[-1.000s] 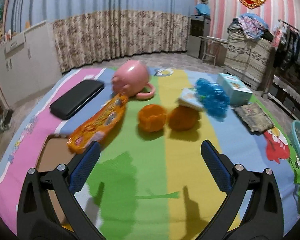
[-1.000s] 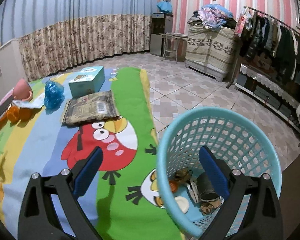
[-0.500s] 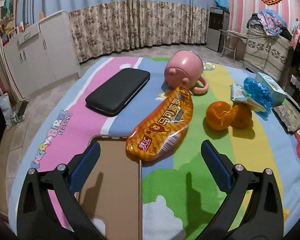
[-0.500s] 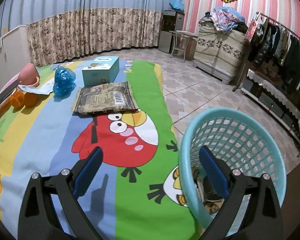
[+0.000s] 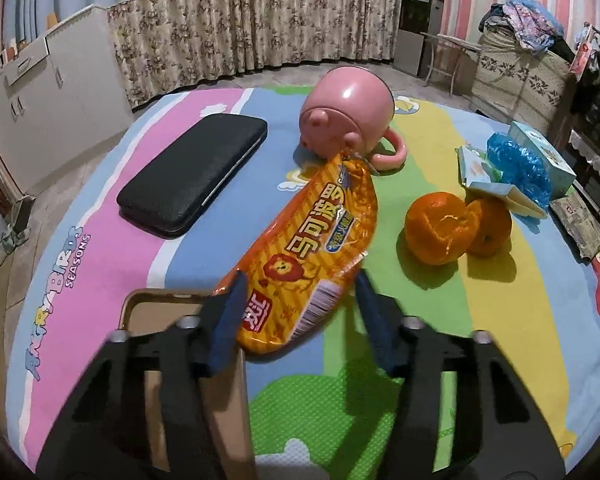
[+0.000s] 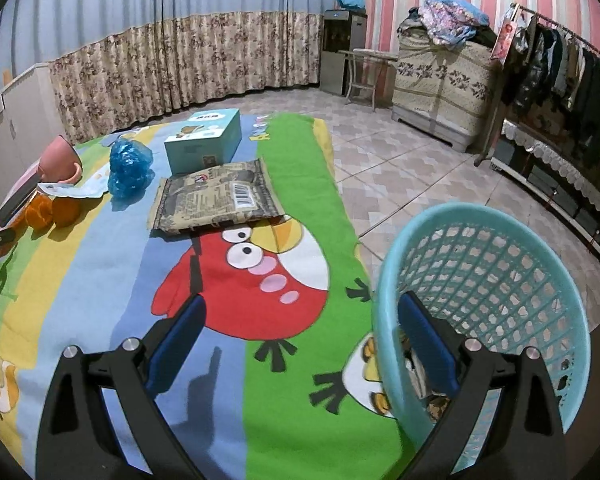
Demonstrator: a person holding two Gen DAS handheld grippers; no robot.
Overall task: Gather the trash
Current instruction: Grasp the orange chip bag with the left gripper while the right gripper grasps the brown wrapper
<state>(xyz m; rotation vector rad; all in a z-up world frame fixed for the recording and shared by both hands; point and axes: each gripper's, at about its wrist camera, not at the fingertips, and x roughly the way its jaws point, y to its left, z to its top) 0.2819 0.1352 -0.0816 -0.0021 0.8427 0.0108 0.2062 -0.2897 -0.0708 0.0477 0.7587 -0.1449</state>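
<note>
Trash: orange snack wrapper lies on the mat, its near end between the closing left gripper; right gripper hangs spread, straddling the basket rim.

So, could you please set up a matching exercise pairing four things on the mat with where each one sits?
Things:
1. orange crinkly snack packet
2. round pink plastic mug
3. flat black rectangular case
4. teal plastic mesh basket

Places:
A. on the pink and blue stripes
B. on the tiled floor beside the mat
C. tipped over at the packet's far end
D. its near end between the closing left gripper fingers

Pairs: 1-D, 2-C, 3-A, 4-B
</note>
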